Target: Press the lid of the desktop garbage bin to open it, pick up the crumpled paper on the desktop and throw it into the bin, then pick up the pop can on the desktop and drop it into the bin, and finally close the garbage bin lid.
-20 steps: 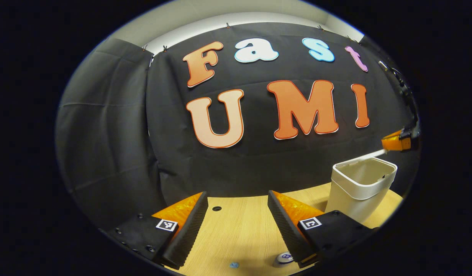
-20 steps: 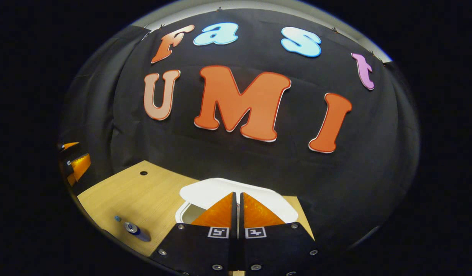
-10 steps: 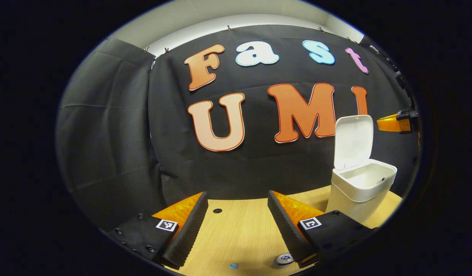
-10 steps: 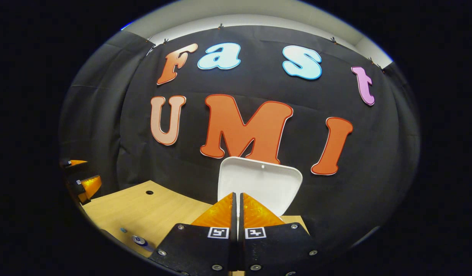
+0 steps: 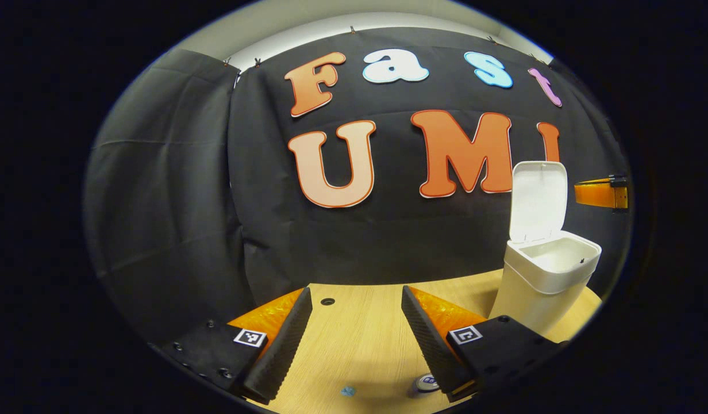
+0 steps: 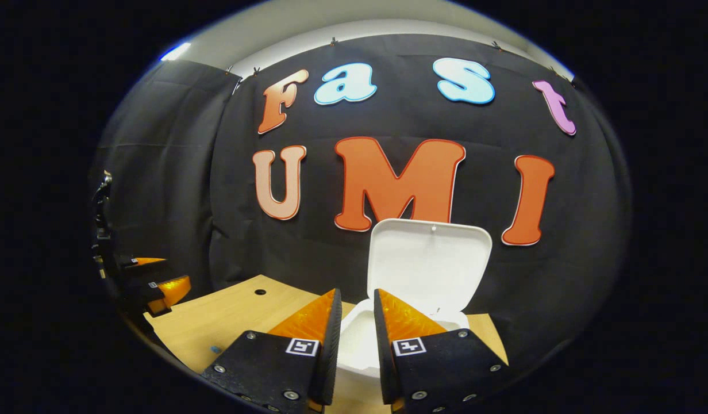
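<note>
The white bin stands on the wooden table at the right, its lid swung upright. My left gripper hovers open and empty over the table, well left of the bin. The pop can stands below it, partly hidden behind one finger. My right gripper sits just in front of and above the bin's open mouth, its fingers a small gap apart with nothing between them. The raised lid faces it. The right gripper also appears beside the lid, and the left gripper at the far left.
The wooden table has a small round hole near its back edge and a tiny blue speck near the can. Black cloth walls close in behind and to the left.
The bin lid sprang from nearly flat to fully upright. My right gripper rose off the lid and drew back, and its fingers parted slightly. The left gripper barely moved.
</note>
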Motion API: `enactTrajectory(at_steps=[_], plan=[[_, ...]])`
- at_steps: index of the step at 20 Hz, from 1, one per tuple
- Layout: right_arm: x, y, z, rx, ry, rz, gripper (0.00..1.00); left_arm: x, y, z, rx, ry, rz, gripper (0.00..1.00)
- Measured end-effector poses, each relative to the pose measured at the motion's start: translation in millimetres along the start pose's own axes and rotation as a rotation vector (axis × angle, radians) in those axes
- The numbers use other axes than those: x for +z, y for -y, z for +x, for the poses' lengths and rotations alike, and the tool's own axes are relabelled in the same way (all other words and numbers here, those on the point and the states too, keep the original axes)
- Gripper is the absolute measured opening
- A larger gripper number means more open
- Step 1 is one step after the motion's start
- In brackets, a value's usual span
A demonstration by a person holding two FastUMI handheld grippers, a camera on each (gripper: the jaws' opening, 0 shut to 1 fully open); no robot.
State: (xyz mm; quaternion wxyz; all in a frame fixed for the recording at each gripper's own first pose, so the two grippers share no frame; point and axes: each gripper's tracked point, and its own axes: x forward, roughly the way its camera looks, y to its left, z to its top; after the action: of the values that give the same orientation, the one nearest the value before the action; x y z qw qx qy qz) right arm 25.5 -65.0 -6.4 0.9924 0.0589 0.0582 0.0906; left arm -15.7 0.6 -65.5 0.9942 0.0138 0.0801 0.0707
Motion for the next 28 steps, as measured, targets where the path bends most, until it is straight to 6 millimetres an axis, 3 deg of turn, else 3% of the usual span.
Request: enactTrajectory(at_steps=[1, 2, 5, 6, 7, 8, 9, 11, 12, 13, 14, 18, 22, 23, 24, 27, 28], plan=[[-2.7, -5.6, -0.1, 0.006, -0.013, 0.029, 0.33, -3.1, -1.2, 3.0, -0.001, -0.007, -0.001, 0.95], [-4.5, -9.9, -0.6, 0.004, -0.019, 0.052, 0.33, -7.6, -2.6, 5.7, -0.01, -0.017, -0.005, 1.0], [0.7, -28.2, -0.8, 0.004, 0.013, 0.046, 0.33, -22.8, -6.4, 16.8, -0.06, -0.052, -0.008, 1.0], [2.1, -36.9, 0.9, 0.011, 0.024, 0.036, 0.33, -25.7, -6.8, 20.7, -0.08, -0.058, -0.007, 0.95], [-1.5, -46.0, 2.5, 0.019, 0.018, 0.02, 0.35, -32.0, -7.9, 23.8, -0.099, -0.071, -0.005, 1.0], [-7.0, -54.0, 3.3, 0.022, 0.004, 0.001, 0.5, -38.9, -9.6, 26.8, -0.115, -0.086, -0.005, 1.0], [-10.7, -61.5, 4.5, 0.021, -0.003, -0.013, 0.59, -47.5, -10.7, 28.3, -0.135, -0.105, -0.007, 0.95], [-17.5, -79.7, 7.3, 0.026, -0.014, -0.014, 0.7, -67.5, -11.4, 32.1, -0.177, -0.157, -0.02, 0.95], [-23.7, -88.1, 9.0, 0.028, -0.023, -0.012, 0.73, -78.8, -12.4, 35.0, -0.195, -0.187, -0.028, 1.0], [-30.5, -93.6, 10.9, 0.023, -0.037, -0.013, 0.82, -88.9, -12.8, 36.1, -0.212, -0.216, -0.035, 0.95], [-38.5, -100.3, 10.7, 0.026, -0.057, -0.015, 0.83, -98.5, -15.2, 38.8, -0.226, -0.239, -0.04, 1.0], [-78.5, -124.1, 10.3, 0.019, -0.155, -0.026, 0.97, -151.7, -18.3, 37.7, -0.284, -0.355, -0.034, 1.0], [-115.3, -146.8, 8.2, 0.032, -0.217, -0.01, 0.98, -196.5, -18.6, 33.4, -0.326, -0.455, 0.0, 1.0], [-126.5, -150.4, 7.7, 0.033, -0.24, -0.011, 0.98, -209.6, -18.3, 31.1, -0.337, -0.474, 0.02, 0.96], [-136.8, -154.5, 5.6, 0.034, -0.264, -0.011, 0.98, -220.6, -18.5, 28.6, -0.352, -0.494, 0.038, 1.0], [-165.1, -166.5, -0.6, 0.046, -0.333, -0.001, 0.98, -248.1, -16.7, 19.1, -0.38, -0.554, 0.053, 1.0], [-174.1, -171.1, -2.5, 0.053, -0.356, 0.003, 0.98, -255.4, -16.6, 16.9, -0.382, -0.571, 0.051, 0.95]])
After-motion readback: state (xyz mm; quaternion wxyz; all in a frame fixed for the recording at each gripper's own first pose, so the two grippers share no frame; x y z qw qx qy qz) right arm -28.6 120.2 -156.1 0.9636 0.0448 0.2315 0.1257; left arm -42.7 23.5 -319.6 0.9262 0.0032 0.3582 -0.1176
